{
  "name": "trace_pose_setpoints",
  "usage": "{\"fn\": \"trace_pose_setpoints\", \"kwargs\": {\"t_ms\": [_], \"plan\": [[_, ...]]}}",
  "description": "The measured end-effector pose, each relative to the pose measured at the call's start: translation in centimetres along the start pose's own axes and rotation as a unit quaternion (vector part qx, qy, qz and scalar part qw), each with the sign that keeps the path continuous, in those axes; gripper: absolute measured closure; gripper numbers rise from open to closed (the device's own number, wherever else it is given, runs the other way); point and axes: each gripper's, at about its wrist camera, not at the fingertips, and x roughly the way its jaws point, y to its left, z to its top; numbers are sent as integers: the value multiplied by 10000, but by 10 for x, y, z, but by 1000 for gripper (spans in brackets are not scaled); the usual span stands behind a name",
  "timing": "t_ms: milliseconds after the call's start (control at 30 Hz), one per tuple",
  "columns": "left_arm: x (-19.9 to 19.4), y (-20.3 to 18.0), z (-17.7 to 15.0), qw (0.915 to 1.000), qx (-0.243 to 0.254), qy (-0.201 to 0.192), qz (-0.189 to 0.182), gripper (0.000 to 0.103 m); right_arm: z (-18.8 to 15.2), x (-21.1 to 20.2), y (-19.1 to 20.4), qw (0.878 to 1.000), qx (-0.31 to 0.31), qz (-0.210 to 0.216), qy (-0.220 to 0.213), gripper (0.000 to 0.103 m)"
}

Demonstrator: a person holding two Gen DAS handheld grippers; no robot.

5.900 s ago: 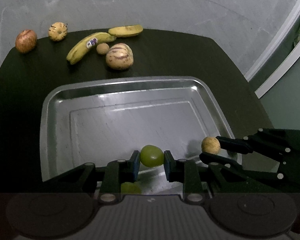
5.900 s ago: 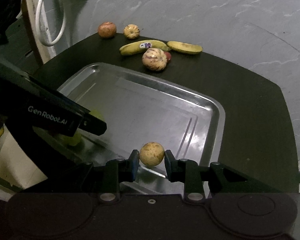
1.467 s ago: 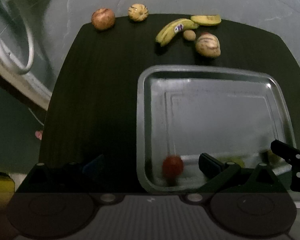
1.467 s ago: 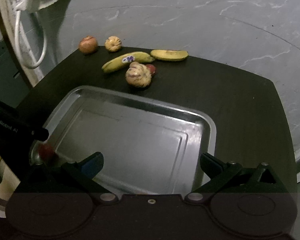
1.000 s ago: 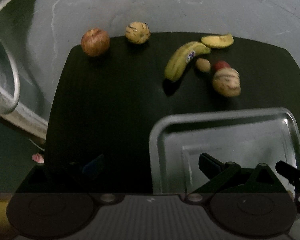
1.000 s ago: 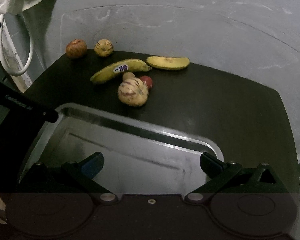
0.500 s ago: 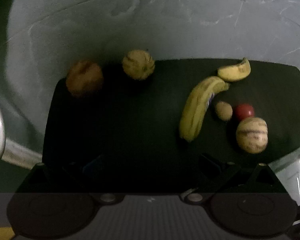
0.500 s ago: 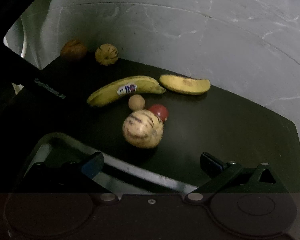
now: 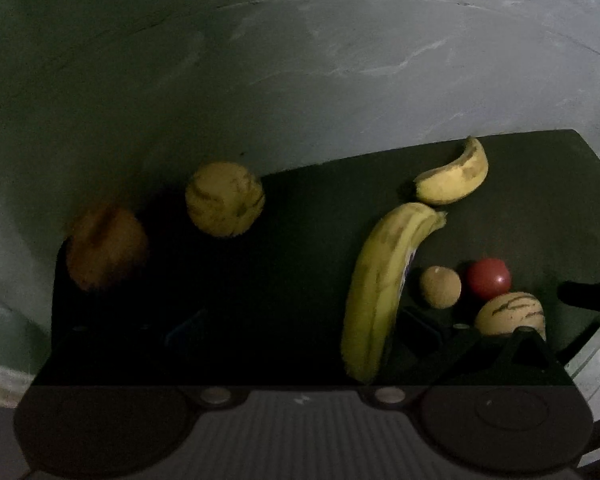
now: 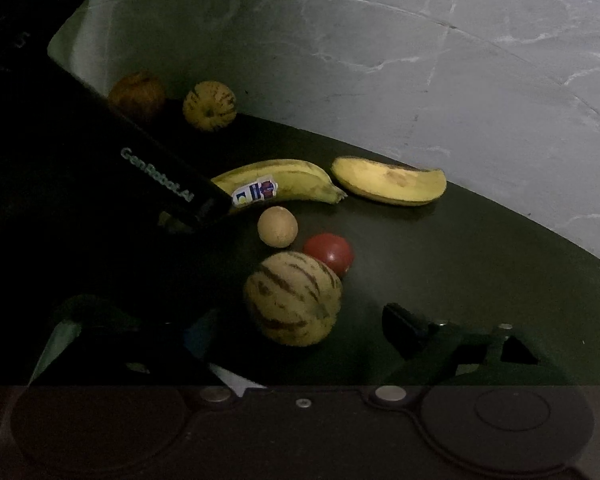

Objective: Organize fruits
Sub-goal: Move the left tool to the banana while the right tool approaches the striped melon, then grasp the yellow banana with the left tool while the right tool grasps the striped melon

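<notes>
While both grippers gape empty, fruit lies scattered.
Left gripper (image 9: pixel 300 326) and right gripper (image 10: pixel 300 328) frame a striped, cream-yellow melon (image 10: pixel 293 298) at frame centre.

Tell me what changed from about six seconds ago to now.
Both grippers let go of their small fruits, opened, and moved off the tray toward the loose fruit. The left gripper now faces the long banana; the right gripper straddles the striped melon. The loose fruit stayed put.

Yellow banana (image 10: pixel 284 187); red tomato (image 10: pixel 329 253); cream melon (image 10: pixel 293 298), brown stripes; black table (image 10: pixel 480 264).
</notes>
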Motion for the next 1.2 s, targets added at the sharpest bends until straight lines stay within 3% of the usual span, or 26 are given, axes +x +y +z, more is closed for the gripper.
{"fn": "trace_pose_setpoints", "kwargs": {"t_ms": [167, 800, 1067, 1200], "plan": [[8, -6, 8, 9994, 337, 6, -112, 3, 3, 6, 1, 10000, 0, 19, 25, 26], [17, -14, 14, 9963, 548, 146, -643, 39, 7, 12, 2, 9998, 92, 87, 134, 46], [18, -15, 19, 9955, 574, 123, -748, 49, 6, 12, 2, 9998, 157, 90, 120, 46], [12, -14, 19, 9945, 601, 111, -856, 63, 5, 12, 2, 9997, 201, 98, 110, 46]]}}
